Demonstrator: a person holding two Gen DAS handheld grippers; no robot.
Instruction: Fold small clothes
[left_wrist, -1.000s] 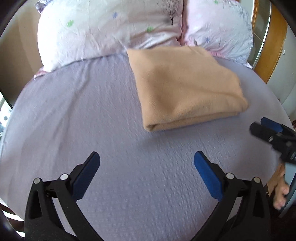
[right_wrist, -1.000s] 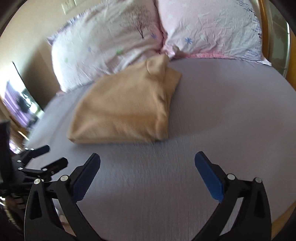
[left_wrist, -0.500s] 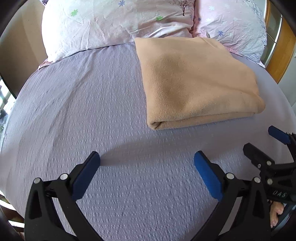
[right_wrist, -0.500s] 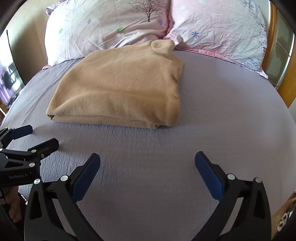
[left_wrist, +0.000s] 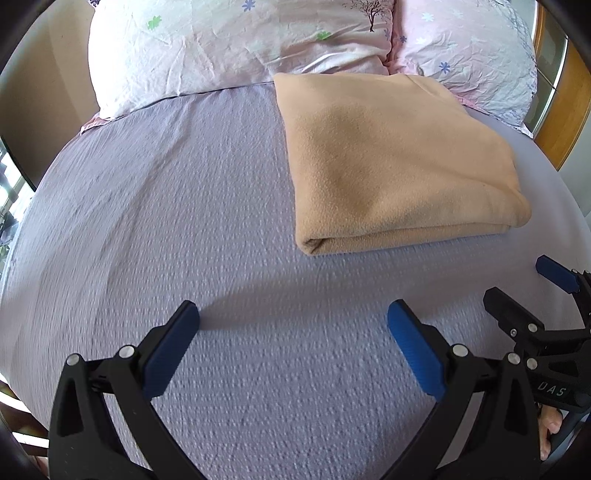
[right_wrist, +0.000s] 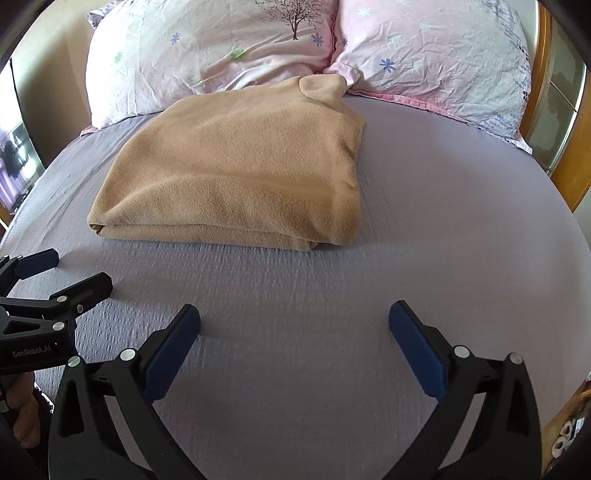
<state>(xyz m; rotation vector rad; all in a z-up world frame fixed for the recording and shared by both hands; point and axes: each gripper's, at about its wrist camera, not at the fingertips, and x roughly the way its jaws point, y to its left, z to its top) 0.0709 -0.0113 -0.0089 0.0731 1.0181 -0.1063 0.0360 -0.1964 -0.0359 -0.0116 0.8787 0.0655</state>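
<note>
Folded garment (left_wrist: 391, 166) laid on the bed (left_wrist: 184, 221), against the pillows (left_wrist: 236, 48).
Both grippers' jaws are held apart over bare sheet, short of its near edge: left gripper (left_wrist: 293, 328), right gripper (right_wrist: 294, 328).

White lettering reading "GenRobot.AI" stands on the black body of the left gripper (right_wrist: 55, 275), seen at the left edge of the right wrist view. In the left wrist view, the black body of the right gripper (left_wrist: 532, 286) at the right edge carries the letters "DAS", which seem to be part of a longer marking. No other text, number or sign is legible.
</note>
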